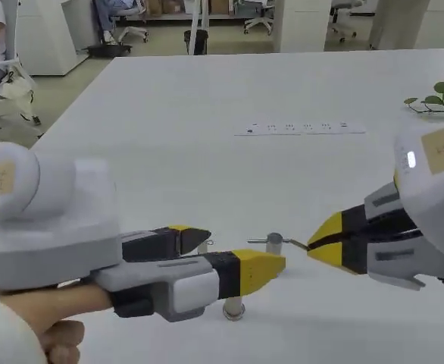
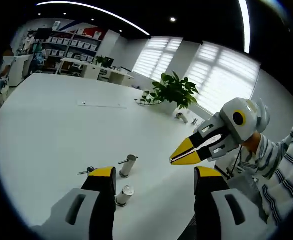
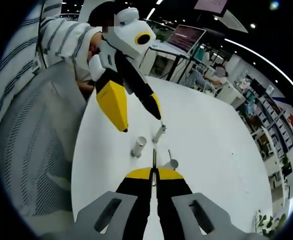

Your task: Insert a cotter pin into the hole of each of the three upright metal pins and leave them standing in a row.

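- The right hand-held gripper (image 3: 154,175) is pressed together on a cotter pin (image 3: 154,159), whose long axis runs straight out along the jaws.
- The left hand-held gripper (image 2: 154,174) is spread and holds nothing.
- Three pins stand upright between the two grippers.
- The middle pin (image 1: 275,241) is just beside the held tip, with what looks like a second cotter pin (image 1: 256,241) through it.
- The near pin (image 1: 233,309) looks bare and is probably next. It stands below the left jaws.
- The counter (image 1: 282,98) is white, in an open office.
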Demonstrator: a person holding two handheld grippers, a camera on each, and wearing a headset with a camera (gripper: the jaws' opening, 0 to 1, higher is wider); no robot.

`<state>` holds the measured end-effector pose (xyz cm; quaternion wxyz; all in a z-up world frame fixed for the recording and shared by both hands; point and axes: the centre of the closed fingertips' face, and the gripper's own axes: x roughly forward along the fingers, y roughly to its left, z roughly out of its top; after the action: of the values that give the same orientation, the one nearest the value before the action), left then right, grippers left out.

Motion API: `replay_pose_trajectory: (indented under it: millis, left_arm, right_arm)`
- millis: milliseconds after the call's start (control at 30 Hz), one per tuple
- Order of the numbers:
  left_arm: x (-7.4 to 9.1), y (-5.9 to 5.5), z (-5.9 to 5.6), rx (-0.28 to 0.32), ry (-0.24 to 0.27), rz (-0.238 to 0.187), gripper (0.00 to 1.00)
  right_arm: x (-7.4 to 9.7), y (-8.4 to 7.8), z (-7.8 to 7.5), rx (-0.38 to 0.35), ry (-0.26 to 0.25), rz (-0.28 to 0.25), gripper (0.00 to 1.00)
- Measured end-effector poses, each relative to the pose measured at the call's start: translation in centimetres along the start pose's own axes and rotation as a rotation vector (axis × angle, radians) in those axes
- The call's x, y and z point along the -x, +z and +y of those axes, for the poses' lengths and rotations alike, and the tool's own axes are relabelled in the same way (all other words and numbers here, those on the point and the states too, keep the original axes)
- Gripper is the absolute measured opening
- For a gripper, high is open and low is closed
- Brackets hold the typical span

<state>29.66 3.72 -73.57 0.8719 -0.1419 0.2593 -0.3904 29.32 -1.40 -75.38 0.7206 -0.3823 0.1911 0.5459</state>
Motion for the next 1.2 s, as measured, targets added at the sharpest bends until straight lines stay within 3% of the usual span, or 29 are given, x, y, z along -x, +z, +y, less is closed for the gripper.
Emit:
replay_pose_trajectory:
  millis: [233, 500, 867, 1200]
  left_arm:
    - [-0.7, -1.1, -0.8, 0.016, -0.035, 0.046, 0.48]
    - [-1.3, -1.2, -1.6, 0.064, -0.075, 0.06, 0.35]
    - [-1.7, -2.0, -2.1, 0.075, -0.099, 0.106, 0.25]
    - [-1.6, -2.2, -2.4, 0.082, -0.116, 0.119, 0.18]
  right_arm:
    - [-0.3, 0.7, 1.3, -0.005, 0.013, -0.029, 0.03]
    - [-0.1, 1.4, 1.8, -0.009, 0.017, -0.06, 0.03]
    - [-0.2, 1.8, 2.3, -0.003, 0.028, -0.075, 0.03]
    - [-0.6, 1.8, 3.0, -0.007, 0.046, -0.082, 0.03]
